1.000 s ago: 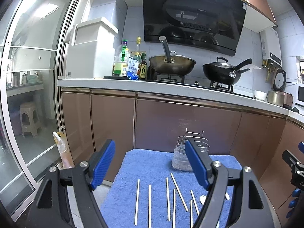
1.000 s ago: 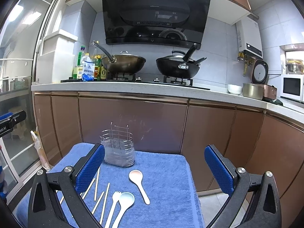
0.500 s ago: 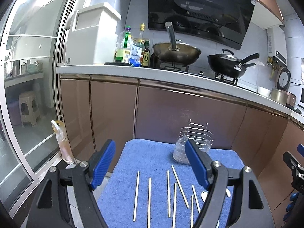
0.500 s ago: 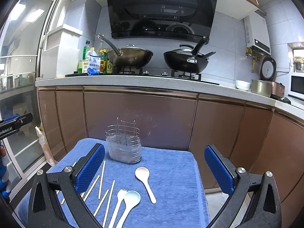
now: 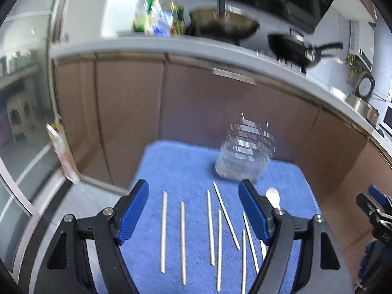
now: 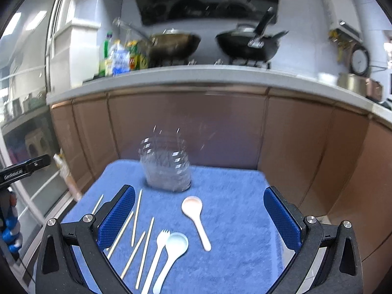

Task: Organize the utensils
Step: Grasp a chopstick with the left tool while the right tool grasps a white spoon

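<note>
Left claw: I am holding my left claw (image 5: 193,210) above the blue towel (image 5: 181,161) on the table, its fingers wide apart and holding nothing.
Right claw: I am holding my right claw (image 6: 199,216) with fingers wide apart too, also holding nothing.
Chopsticks: the chopsticks (image 5: 210,227) are lying flat just below and between the fingers of my left claw, their long axes running away from me, nearly along the fingers.
Spoons and fork: the pink spoon (image 6: 196,218), the pale blue spoon (image 6: 172,252) and the white fork (image 6: 156,257) are lying under my right claw.
Holder: the wire holder (image 6: 166,169) is standing ahead of both claws, empty as far as I can tell.
Nearer hand: I am judging the left is nearer to the chopsticks, and it must turn across one stick to pinch it.
</note>
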Available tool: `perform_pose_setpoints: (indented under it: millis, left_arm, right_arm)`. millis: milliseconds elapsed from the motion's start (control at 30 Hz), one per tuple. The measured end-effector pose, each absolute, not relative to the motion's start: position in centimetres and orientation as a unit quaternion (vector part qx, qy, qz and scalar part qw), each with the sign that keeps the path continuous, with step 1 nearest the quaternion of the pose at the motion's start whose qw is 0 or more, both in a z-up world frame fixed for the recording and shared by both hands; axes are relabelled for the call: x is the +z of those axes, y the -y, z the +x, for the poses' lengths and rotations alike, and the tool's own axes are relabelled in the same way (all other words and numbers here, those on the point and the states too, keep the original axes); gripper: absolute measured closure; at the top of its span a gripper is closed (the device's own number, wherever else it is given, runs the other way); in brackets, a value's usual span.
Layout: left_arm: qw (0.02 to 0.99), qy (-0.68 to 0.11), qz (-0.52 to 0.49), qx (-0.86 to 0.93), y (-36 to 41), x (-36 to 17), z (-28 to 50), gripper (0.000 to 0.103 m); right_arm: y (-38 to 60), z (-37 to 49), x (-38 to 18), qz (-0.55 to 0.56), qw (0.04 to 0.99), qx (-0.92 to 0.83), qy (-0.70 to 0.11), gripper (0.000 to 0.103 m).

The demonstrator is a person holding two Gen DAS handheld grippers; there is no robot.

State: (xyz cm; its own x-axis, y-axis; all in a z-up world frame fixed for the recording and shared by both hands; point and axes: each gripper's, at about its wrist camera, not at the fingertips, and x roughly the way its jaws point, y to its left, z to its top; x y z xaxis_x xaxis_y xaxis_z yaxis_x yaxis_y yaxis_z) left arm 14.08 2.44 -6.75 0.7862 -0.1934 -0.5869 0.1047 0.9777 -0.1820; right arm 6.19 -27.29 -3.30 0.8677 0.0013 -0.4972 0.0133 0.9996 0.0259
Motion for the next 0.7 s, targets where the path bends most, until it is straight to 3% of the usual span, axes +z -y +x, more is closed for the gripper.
perform_pose_setpoints:
  millis: [200, 367, 467, 700]
  left_arm:
    - [0.905, -0.406, -0.049, -0.113, 0.4, -11.6, 18.5, 0.030]
    - [0.870, -0.471, -0.027, -0.143, 3.2, -15.2, 22.7, 0.034]
    - [0.851, -0.503, -0.021, -0.148, 4.4, -17.0, 25.1, 0.046]
    - [0.810, -0.573, -0.021, -0.128, 5.6, -20.7, 29.8, 0.070]
  right_arm:
    - [27.5, 10.3, -7.0, -0.021, 0.943, 0.046, -0.330, 0.002]
    - [28.5, 16.2, -11.1, -0.019, 0.905, 0.113, -0.411, 0.020]
    - [28.8, 20.3, -14.1, -0.029, 0.874, 0.147, -0.461, 0.029]
    - [29.3, 27.0, -19.0, -0.037, 0.819, 0.209, -0.533, 0.040]
